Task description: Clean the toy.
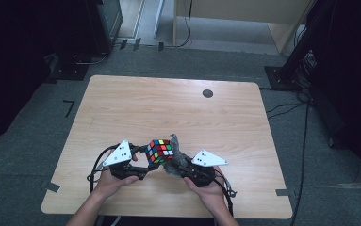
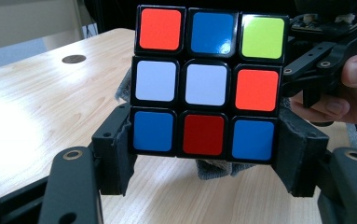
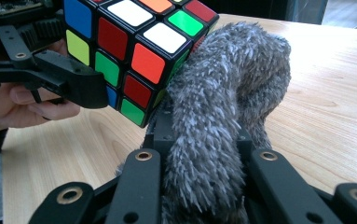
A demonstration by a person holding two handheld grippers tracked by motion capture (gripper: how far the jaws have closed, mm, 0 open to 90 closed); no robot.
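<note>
High view: pale wooden table, near edge, where the left gripper clamps a multicoloured three-by-three puzzle cube by its bottom layer, held up off the tabletop. Right gripper, clenched on a grey fluffy cloth, lies just right of the cube, the cloth touching its right-hand face. Hidden: the cube's far faces, the cloth's contact patch, and the right jaws' pads under the pile.

Stood on grey carpet, a light wooden table with rounded corners and a dark round cap near its far edge. Beyond the table's far edge ran pale wooden furniture, with black equipment off its far left corner and a black stand off its far right. Marked around the table with dark tape, the carpet; the room's sides lay in deep shadow.
</note>
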